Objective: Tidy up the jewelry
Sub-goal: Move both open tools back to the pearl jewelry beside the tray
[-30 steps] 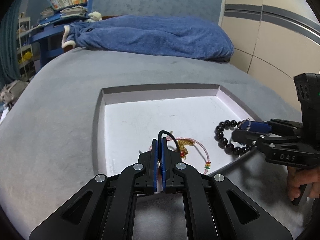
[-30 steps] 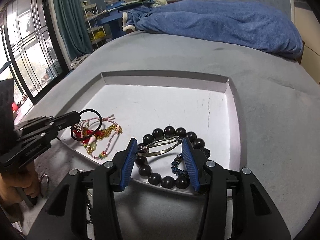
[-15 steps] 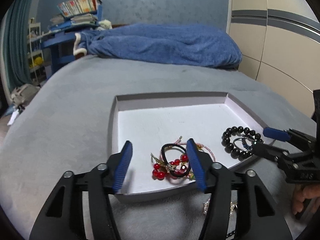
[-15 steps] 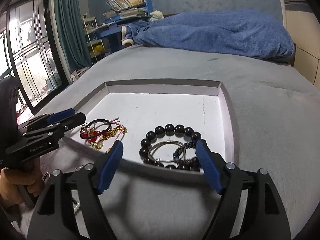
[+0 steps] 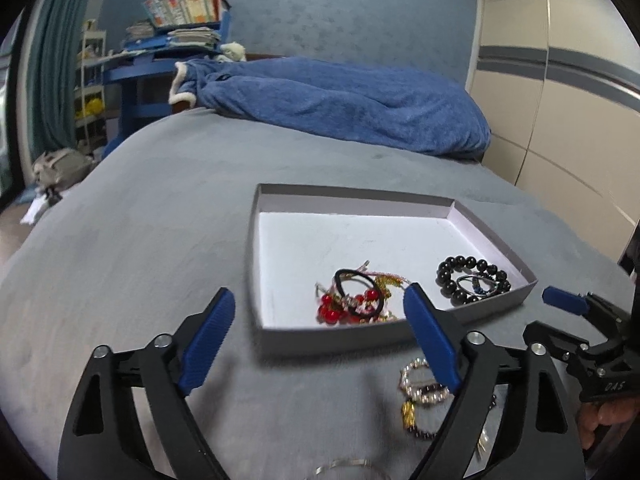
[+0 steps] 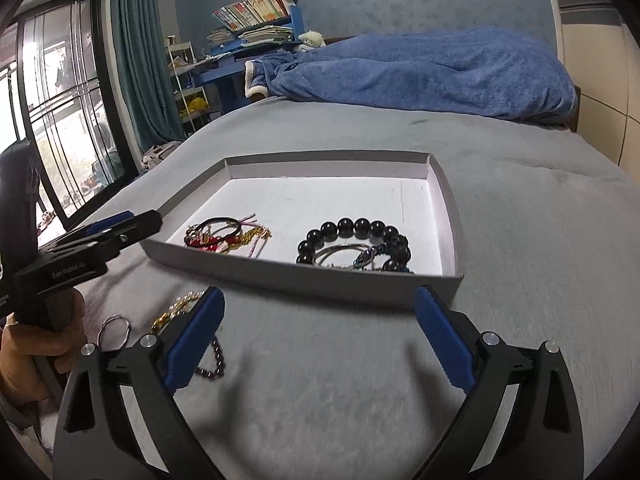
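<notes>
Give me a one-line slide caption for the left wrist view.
Open left gripper hovers before the tray holding black bead bracelet and red-bead bundle; pearl bracelet waits outside.

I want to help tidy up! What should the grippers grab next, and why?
Probably lower the left hand-held gripper, which is open and empty, onto the pearl and gold bead bracelet lying on the grey bedspread just below it. It is still outside the shallow white cardboard tray, unlike the black bead bracelet.

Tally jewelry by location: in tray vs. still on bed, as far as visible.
In tray: 4 (black bead bracelet, silver bangle, hair tie, red-gold tangle)
On bed: 3 (pearl bracelet, dark bead chain, ring)
Total: 7, tangles counted once.
</notes>
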Tool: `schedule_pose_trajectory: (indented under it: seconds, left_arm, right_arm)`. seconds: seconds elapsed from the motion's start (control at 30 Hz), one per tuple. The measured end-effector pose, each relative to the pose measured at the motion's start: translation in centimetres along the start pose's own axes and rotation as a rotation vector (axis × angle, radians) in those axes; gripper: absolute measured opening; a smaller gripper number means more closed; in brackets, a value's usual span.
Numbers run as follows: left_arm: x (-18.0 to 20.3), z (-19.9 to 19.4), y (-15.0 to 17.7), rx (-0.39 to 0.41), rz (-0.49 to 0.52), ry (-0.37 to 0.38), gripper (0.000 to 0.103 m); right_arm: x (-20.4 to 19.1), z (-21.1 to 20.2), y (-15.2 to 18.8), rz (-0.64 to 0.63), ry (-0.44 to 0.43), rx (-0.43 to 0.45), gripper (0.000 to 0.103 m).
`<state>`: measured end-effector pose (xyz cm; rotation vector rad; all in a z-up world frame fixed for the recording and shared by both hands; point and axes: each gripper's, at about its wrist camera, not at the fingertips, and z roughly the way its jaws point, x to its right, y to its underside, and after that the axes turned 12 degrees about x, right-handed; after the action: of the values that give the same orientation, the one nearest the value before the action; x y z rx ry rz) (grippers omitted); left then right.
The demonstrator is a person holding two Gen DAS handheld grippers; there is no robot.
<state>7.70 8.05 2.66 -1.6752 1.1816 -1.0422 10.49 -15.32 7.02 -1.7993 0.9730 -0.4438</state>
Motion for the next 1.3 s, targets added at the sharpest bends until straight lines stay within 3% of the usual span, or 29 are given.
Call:
schedule_pose_trajectory:
  seconds: [0.27,0.53,0.67,0.9,1.13,1.27,1.3]
  left_arm:
    - [-1.2,-3.2,0.8,0.047,-0.076,0.011,0.097]
    - [-2.7,-4.6,0.7,0.097,-0.148,-0.004,0.098]
    - [-2.6,-4.3,1.0,0.033,-0.157,0.024,0.098]
    - [-1.5,-5.1,1.3,-0.016,-0.111,0.082,0.098]
    - [1.6,-4.7,1.9,-0.074,0.027,0.138,0.097]
    - [3.2,-3.8,2.4,-0.128,0.100,0.142,0.094]
    - [3.4,-3.5,2.5,-0.146,0.111,0.149,0.087]
  right_arm:
    - [-0.3,-1.3,1.0,-0.008,-0.015,-0.018,0.097]
    - [-0.3,-1.7,1.5,0.005,-0.011,-0.041,0.097]
    - [-0.3,-1.7,1.5,0.005,-0.009,-0.044,0.097]
    - [-0.8,-1.6,1.7,-0.015,-0.039,-0.053,0.097]
    - [-2.0,-1.3,1.9,-0.072,-0.073,-0.081,0.095]
    - [-2.5,-1.0,2.1,-0.096,-0.078,-0.101,0.092]
    - [-2.5,-0.9,2.1,-0.092,-0.077,-0.104,0.092]
